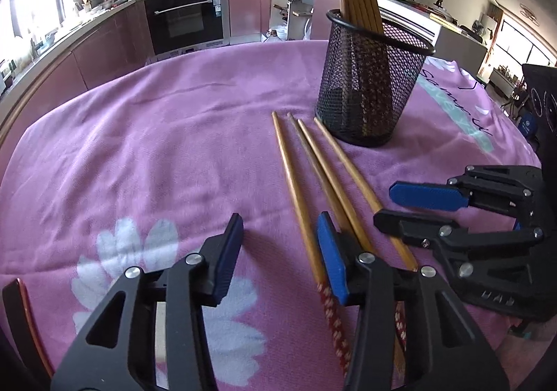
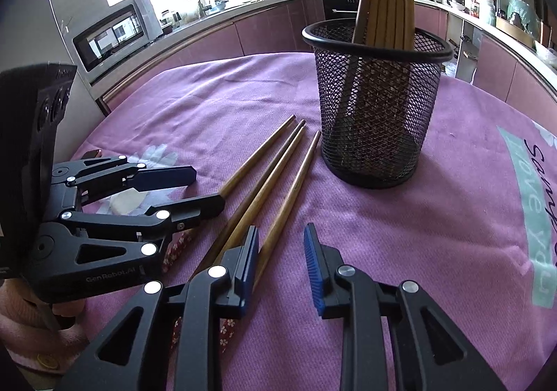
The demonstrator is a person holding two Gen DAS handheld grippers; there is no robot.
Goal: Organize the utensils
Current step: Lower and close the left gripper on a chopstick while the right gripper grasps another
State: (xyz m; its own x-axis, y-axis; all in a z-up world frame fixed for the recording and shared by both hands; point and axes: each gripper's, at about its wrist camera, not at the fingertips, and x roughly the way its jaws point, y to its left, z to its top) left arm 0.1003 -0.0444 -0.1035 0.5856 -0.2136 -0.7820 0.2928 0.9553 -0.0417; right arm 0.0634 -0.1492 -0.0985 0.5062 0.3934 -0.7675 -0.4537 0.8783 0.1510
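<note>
Four loose wooden chopsticks (image 1: 315, 178) with red patterned handles lie on the pink cloth (image 1: 156, 154), running forward between the two pairs of black, blue-padded tongs. The left gripper (image 1: 280, 234) stands open, its right pad beside the leftmost stick. The right gripper (image 2: 281, 244) gapes, gripping nothing, the rightmost stick by its left pad. Beyond stands the black mesh cup (image 2: 377, 112), holding more chopsticks.

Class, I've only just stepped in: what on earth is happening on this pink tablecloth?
A person is tidying chopsticks with a handheld gripper in each hand. Several chopsticks already stand in the black mesh holder; four loose chopsticks lie side by side on the cloth beside it. The left gripper and right gripper sit low at the chopsticks' patterned ends, jaws apart, neither clamping anything yet.
</note>
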